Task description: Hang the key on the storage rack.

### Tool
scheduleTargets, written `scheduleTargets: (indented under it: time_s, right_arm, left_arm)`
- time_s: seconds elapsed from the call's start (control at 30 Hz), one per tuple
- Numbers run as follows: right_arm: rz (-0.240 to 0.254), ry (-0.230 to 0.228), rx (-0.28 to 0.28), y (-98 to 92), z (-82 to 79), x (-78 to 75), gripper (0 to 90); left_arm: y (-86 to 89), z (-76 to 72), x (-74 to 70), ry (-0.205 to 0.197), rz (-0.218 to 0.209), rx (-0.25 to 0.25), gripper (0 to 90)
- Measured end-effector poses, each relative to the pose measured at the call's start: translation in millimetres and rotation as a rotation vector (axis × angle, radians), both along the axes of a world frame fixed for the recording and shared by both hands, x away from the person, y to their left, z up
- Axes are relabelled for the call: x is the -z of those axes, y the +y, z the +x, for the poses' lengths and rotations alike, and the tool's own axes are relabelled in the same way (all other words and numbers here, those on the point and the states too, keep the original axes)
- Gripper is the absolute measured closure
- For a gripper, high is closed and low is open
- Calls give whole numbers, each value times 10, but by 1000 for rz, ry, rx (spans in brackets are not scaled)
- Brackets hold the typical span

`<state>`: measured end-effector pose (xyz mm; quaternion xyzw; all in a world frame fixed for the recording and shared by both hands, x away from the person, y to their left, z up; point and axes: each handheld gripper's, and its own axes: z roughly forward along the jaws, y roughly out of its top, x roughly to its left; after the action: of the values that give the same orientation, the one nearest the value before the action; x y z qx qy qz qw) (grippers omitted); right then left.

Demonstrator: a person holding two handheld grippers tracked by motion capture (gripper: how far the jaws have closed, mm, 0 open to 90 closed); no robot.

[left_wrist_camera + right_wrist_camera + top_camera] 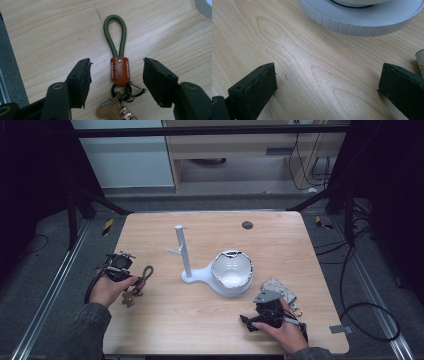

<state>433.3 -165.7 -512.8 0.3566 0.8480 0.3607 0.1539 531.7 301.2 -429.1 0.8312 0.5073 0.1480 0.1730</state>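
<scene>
Left gripper (116, 76): jaws apart, gripping nothing. One keychain (119, 72) lies flat on the table (50, 32) between them, clear of both pads: one brown leather tab dead centre, one green cord loop (115, 35) running straight ahead past the tips, one black clip and two charms back toward the gripper body.

Right gripper (327, 82): jaws wide, released, bare wood between. Ahead of its tips, one white stand base (362, 22). High view: one stand (187, 265) carrying one bowl (231, 272), between the two hands.
</scene>
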Motion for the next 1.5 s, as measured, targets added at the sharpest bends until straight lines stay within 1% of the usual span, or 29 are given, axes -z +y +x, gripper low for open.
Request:
scheduleTargets:
  time_s: [0.03, 0.07, 0.13, 0.23, 0.4, 0.43, 0.5, 0.6, 0.67, 0.7, 0.97, 1.03, 1.23, 1.33, 1.4, 1.5]
  right_arm:
    - [0, 0, 0, 0, 0, 0, 15]
    - [0, 0, 1, 1, 0, 0, 15]
    - [0, 0, 0, 0, 0, 0, 15]
    - [0, 0, 0, 0, 0, 0, 15]
    - [-1, 0, 2, 0, -2, 0, 15]
    - [-1, -1, 3, 1, -2, 0, 15]
    - [-1, -1, 2, 0, -2, 0, 15]
    - [4, -2, 0, 0, -3, 3, 15]
    - [4, -2, -1, -1, -3, 3, 15]
    - [4, -2, -1, -1, -3, 3, 15]
    - [1, -2, -2, -3, -6, 2, 15]
    - [0, -2, -2, -4, -6, 2, 15]
    - [-1, -5, -3, -5, -7, 3, 15]
    - [-1, -5, -3, -5, -8, 2, 15]
    - [-1, -5, -3, -5, -9, 3, 15]
    - [0, -4, -3, -5, -11, 2, 15]
  left_arm:
    - [-4, 10, 20, 18, -4, 4, 433]
    - [-10, 13, 28, 26, -4, 11, 446]
    - [-27, 20, 41, 31, -3, 17, 466]
    - [-67, 52, 84, 53, 2, 22, 486]
    - [-83, 96, 171, 81, 6, 10, 505]
    - [-79, 102, 191, 79, 1, 3, 509]
    - [-71, 112, 220, 88, 0, -3, 524]
    - [-74, 118, 258, 97, 0, -3, 537]
    - [-78, 120, 269, 98, 0, -4, 545]
    - [-85, 122, 284, 98, -9, -12, 553]
    - [-99, 143, 313, 101, 2, -13, 570]
    - [-97, 144, 325, 107, 4, -13, 570]
    - [-94, 143, 359, 114, -1, -18, 578]
    - [-100, 144, 362, 110, 9, -9, 604]
    - [-95, 146, 363, 108, 14, -6, 645]
    - [-86, 142, 364, 103, 10, -2, 654]
